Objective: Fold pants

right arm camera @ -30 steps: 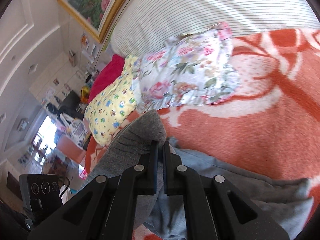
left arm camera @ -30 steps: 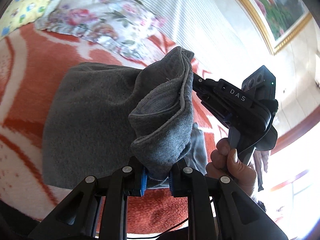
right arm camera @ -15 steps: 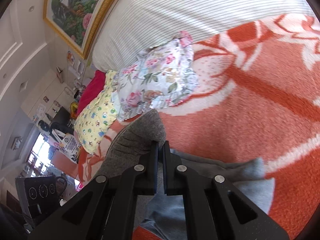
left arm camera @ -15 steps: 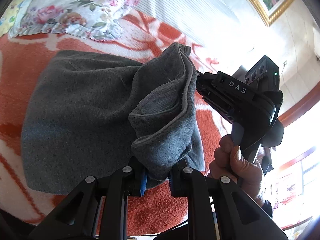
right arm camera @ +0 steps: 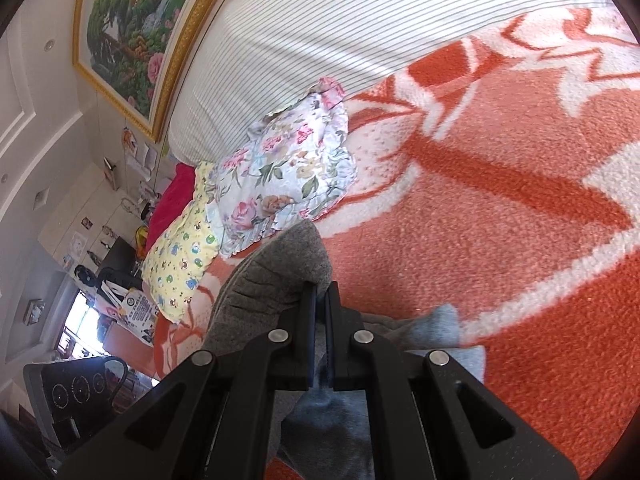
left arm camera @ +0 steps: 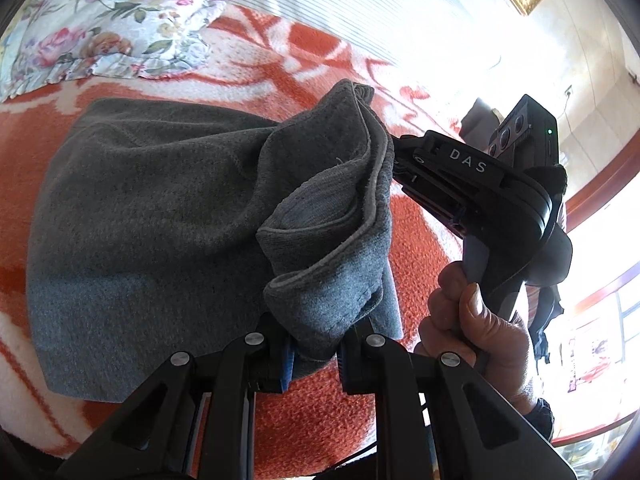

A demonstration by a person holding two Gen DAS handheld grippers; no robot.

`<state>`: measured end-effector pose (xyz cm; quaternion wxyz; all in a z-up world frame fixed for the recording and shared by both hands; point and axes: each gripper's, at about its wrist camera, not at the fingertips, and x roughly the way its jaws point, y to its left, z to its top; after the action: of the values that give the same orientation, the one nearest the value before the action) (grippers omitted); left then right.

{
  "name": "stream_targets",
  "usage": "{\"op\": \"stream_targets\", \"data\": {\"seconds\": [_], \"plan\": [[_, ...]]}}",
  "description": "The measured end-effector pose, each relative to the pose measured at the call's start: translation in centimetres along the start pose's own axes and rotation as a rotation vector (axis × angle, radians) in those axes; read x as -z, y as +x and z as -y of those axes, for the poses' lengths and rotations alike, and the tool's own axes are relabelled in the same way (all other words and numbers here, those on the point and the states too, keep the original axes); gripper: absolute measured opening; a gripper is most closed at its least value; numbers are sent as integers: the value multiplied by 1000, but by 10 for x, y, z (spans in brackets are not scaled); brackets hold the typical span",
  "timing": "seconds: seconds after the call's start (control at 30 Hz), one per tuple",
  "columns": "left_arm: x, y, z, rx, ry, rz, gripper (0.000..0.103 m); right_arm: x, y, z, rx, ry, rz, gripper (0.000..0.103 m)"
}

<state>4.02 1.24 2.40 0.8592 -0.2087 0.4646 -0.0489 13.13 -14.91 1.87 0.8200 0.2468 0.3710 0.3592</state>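
Note:
The grey pants (left arm camera: 152, 216) lie on the orange and white blanket (left arm camera: 320, 432), with one end lifted off it. My left gripper (left arm camera: 314, 354) is shut on a bunched grey edge of the pants. My right gripper (right arm camera: 320, 308) is shut on another part of the same lifted edge (right arm camera: 276, 276); it also shows in the left wrist view (left arm camera: 396, 160), held by a hand (left arm camera: 476, 324) to the right. The lifted cloth hangs folded between the two grippers. More grey cloth (right arm camera: 436, 332) lies under the right gripper.
A floral pillow (left arm camera: 108, 28) and a yellow patterned pillow (right arm camera: 180, 256) lie at the head of the bed by the striped headboard (right arm camera: 360, 36). A framed painting (right arm camera: 132, 28) hangs above. Room furniture shows beyond the bed's left side.
Both grippers have carried the lifted pants edge along the bed, away from the pillows. More open blanket shows in the right wrist view, and the flat part of the pants looks shorter.

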Motion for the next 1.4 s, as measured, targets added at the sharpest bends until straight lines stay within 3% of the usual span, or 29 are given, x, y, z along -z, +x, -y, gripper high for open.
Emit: {"op": "stream_targets", "data": {"seconds": [0.47, 0.53, 0.6, 0.73, 0.77, 0.8, 0.93, 1.13, 1.4], "plan": [[3, 42, 17, -53, 72, -45, 16, 10, -1, 44, 67, 48, -12, 5], [6, 45, 19, -58, 91, -45, 20, 11, -2, 49, 69, 59, -13, 9], [8, 43, 20, -46, 105, -44, 31, 12, -6, 52, 94, 69, -12, 9], [11, 36, 23, -23, 121, -36, 37, 11, -21, 55, 118, 90, 19, 9], [11, 34, 23, -15, 122, -39, 44, 10, -26, 55, 123, 93, 26, 9], [12, 32, 23, -1, 121, -44, 49, 10, -31, 53, 126, 90, 33, 9], [17, 18, 24, 53, 132, -52, 56, 7, -44, 40, 154, 67, 49, 9], [25, -17, 15, 82, 155, -13, 59, 5, -57, 13, 173, 29, 75, 9], [9, -49, -41, 25, 63, 42, 60, 2, -52, -30, 150, -22, 82, 9]]}}
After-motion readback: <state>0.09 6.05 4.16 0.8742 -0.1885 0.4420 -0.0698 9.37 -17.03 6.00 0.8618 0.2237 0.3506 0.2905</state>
